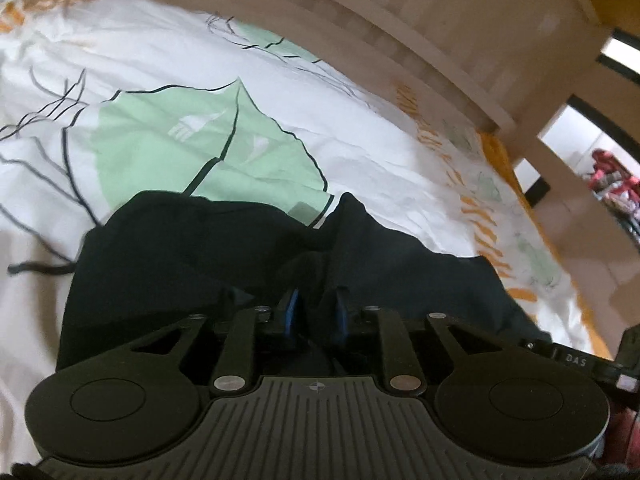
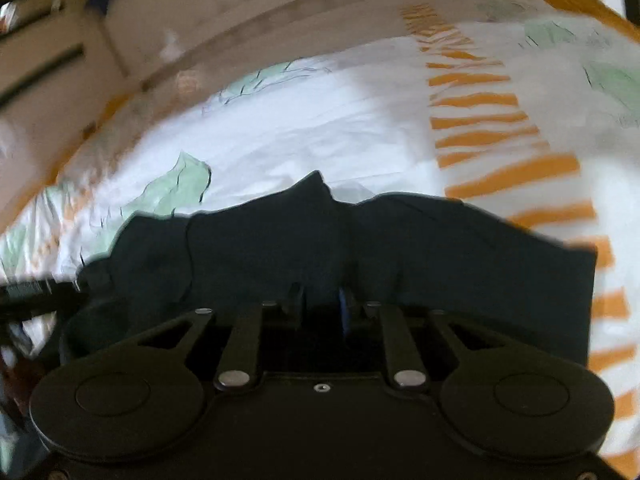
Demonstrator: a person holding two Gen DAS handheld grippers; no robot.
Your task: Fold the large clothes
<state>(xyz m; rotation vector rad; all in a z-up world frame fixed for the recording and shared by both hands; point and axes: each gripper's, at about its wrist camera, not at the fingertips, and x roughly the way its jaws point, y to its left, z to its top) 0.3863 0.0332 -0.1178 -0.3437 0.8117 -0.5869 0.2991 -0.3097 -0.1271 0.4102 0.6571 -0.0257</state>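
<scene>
Two grippers: both are pressed into one dark garment [image 1: 192, 248] lying on a bed.
Left gripper [image 1: 316, 308]: jaws nearly closed, a bunched fold of the dark cloth pinched between the blue-edged fingers [image 1: 291, 312].
Right gripper [image 2: 322, 304]: jaws narrow, dark cloth gathered between them and apparently clamped; this view is blurred.
Garment's place: in the left wrist view it spreads from 9 to 3 o'clock around the fingers, its far edge rising to two peaks at 12 o'clock; in the right wrist view [image 2: 440, 256] it fills the middle band, with a straight edge at 3 o'clock.
Open room: bare bedsheet [image 1: 168, 44], white with green leaves and orange stripes, lies beyond the garment from 10 to 2 o'clock.
Edges: a pale wooden bed rail [image 1: 400, 32] bounds the sheet at 1 o'clock in the left view, and at 11 o'clock [image 2: 280, 20] in the right view.
</scene>
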